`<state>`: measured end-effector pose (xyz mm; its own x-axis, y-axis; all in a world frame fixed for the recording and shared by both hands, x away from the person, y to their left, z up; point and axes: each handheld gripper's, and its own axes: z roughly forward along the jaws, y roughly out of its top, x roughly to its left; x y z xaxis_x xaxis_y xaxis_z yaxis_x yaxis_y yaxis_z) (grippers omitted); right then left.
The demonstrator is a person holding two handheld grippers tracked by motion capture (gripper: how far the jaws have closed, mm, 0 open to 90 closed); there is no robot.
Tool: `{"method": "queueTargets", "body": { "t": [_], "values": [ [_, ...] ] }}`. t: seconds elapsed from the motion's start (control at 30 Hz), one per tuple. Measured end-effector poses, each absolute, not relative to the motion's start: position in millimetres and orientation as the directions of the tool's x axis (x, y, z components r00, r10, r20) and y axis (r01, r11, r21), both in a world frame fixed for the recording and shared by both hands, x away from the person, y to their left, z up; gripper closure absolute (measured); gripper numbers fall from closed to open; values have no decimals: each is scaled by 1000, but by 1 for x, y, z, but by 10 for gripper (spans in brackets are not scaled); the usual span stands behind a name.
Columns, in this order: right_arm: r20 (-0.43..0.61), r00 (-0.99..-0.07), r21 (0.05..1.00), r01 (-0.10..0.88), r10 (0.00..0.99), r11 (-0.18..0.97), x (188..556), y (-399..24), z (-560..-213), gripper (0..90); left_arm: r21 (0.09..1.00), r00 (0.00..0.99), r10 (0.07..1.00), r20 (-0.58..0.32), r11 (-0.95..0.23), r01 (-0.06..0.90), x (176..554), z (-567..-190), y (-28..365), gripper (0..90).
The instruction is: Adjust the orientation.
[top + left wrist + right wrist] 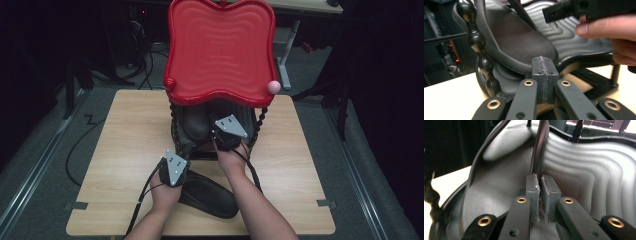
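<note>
1. A two-level stand stood at the far middle of the wooden table, with a red tray on top and a black tray with wavy ridges under it.
2. Twisted black posts carried the trays at the corners.
3. A dark oval dish leaned inside the lower level, resting against the black tray.
4. A second dark oval dish lay flat on the table near the front edge, between the two forearms.
5. The left tongs were clenched with nothing between the pads, and they pointed at the lower rim of the leaning dish, just in front of it.
6. The right tongs were inside the lower level, close over the black tray; the pads were almost together with a thin gap, and no thing was gripped between them.
7. The right hand appeared in the left gripper view, above the black tray.
8. A pink ball sat at the right front corner of the red tray.
</note>
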<state>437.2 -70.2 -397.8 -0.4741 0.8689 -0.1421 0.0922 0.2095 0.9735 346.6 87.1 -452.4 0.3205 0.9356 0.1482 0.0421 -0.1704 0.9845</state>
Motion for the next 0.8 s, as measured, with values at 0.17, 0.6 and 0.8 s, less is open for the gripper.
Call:
{"method": "queueTargets", "body": {
  "t": [0.17, 0.6, 0.8],
  "values": [
    [-143, -484, 976, 78, 864, 205, 451, -57, -394, 808, 985, 326, 937, 127, -158, 73, 361, -448, 83, 900],
    [-157, -440, 971, 96, 884, 220, 461, -46, -397, 855, 977, 338, 930, 144, -187, 98, 371, -447, 75, 900],
    [-163, -414, 971, 92, 896, 219, 459, -46, -397, 857, 977, 339, 931, 137, -182, 106, 373, -447, 75, 900]
  ]
}}
